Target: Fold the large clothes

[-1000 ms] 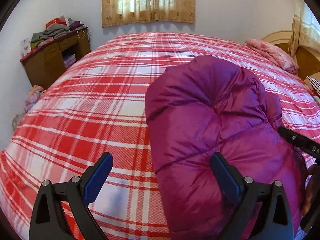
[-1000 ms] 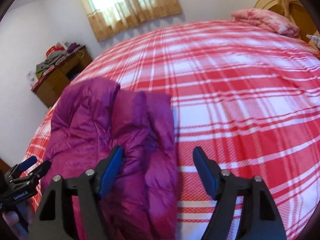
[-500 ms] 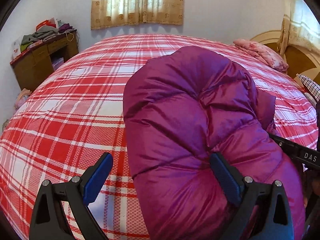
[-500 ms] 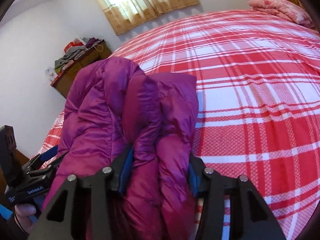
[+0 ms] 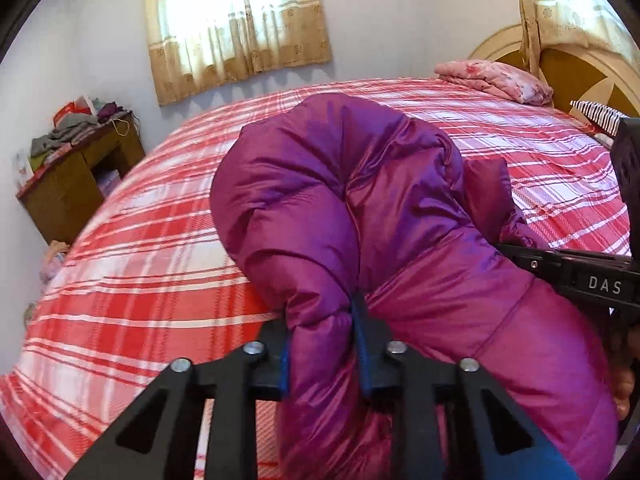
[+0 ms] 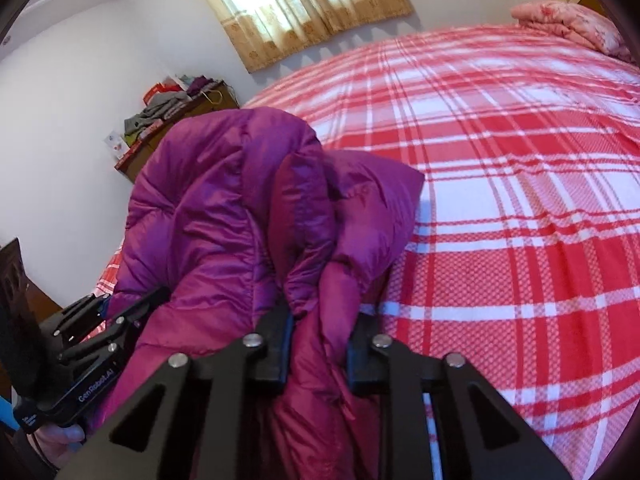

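Observation:
A puffy magenta down jacket (image 5: 340, 208) is bunched and lifted above a red and white plaid bed (image 5: 140, 240). My left gripper (image 5: 324, 344) is shut on a thick fold of the jacket's near edge. My right gripper (image 6: 320, 340) is shut on another fold of the jacket (image 6: 224, 208); it also shows at the right edge of the left wrist view (image 5: 576, 276). The left gripper shows at the lower left of the right wrist view (image 6: 100, 344). The jacket's lower part is hidden behind the grippers.
A pink folded quilt (image 5: 492, 80) lies at the head of the bed by the wooden headboard (image 5: 560, 64). A wooden desk piled with clothes (image 5: 76, 168) stands by the left wall. A curtained window (image 5: 236, 24) is behind the bed.
Both grippers went from open beside the jacket to shut on its folds, the right one first. The jacket has been raised off the bed and bunched up.

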`<state>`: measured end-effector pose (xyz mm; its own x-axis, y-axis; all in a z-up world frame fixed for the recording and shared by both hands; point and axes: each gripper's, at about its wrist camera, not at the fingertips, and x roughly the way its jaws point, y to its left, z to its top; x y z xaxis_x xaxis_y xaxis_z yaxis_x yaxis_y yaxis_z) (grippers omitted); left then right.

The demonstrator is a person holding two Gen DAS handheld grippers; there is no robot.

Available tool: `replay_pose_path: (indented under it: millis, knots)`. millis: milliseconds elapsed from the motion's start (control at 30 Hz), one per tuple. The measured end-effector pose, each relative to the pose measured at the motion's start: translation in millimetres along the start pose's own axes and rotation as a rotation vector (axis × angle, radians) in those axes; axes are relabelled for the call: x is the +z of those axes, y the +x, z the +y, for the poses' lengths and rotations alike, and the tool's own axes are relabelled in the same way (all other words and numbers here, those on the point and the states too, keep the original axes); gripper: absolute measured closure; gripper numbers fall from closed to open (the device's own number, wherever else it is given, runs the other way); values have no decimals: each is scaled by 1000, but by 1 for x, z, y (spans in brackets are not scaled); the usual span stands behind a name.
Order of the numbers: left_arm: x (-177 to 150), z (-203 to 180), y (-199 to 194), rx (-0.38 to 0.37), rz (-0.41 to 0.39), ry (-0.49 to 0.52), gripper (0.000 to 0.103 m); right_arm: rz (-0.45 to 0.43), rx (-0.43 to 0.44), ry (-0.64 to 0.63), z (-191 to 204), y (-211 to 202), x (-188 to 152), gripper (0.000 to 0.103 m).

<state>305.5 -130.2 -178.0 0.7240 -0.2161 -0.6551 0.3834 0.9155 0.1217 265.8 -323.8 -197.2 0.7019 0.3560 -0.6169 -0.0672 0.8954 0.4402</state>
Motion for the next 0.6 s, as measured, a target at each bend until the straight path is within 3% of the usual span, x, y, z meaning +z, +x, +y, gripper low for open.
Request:
replay_pose_path:
  millis: [367,600]
  knots:
    - [5,29,-63,75,-50,-46,86,-76,99,-56,54,-26,2,84]
    - [4,60,-89,112,-68,-81,87,-71,147,-104,87,-18,15,85]
